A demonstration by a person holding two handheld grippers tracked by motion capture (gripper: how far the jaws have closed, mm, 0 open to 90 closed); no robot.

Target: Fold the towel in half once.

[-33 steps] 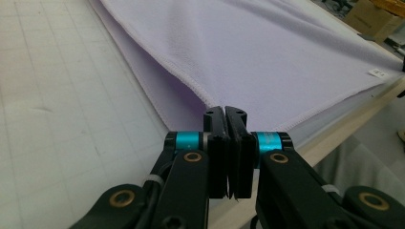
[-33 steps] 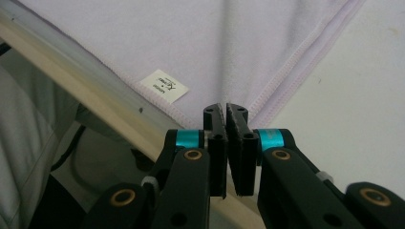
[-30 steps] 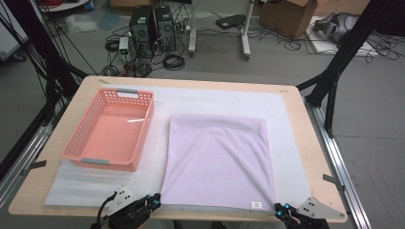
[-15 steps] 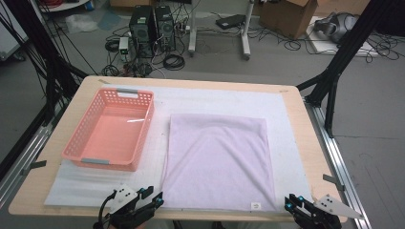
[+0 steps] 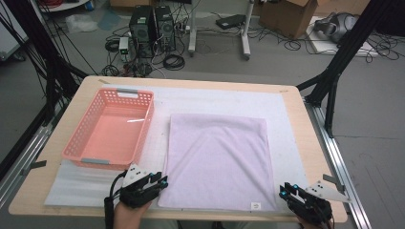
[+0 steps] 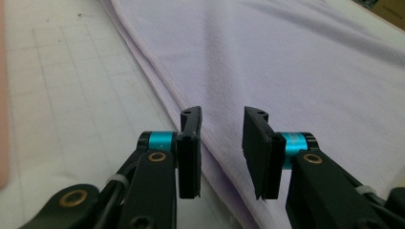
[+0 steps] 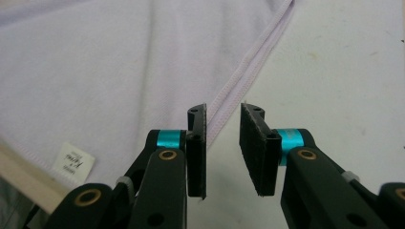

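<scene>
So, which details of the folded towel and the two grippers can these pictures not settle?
- Label on the lilac towel: print too small to read, high view and right gripper view.
- Towel's layer count: the doubled edge shows in both gripper views, deeper folds are hidden.
- Right gripper: body cut by the high view's bottom edge.
- Left gripper: hand mostly cut there too.

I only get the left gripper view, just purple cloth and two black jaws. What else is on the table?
Observer: A pink basket sits on the white mat, left of the towel. It looks empty.
Operator: Where's the other gripper?
Observer: The right gripper is at the towel's near right corner. Its jaws have just been opening, and they grip nothing.
Operator: Does the towel have a tag?
Observer: Yes, a small white label lies on the towel close to that same corner.
</scene>
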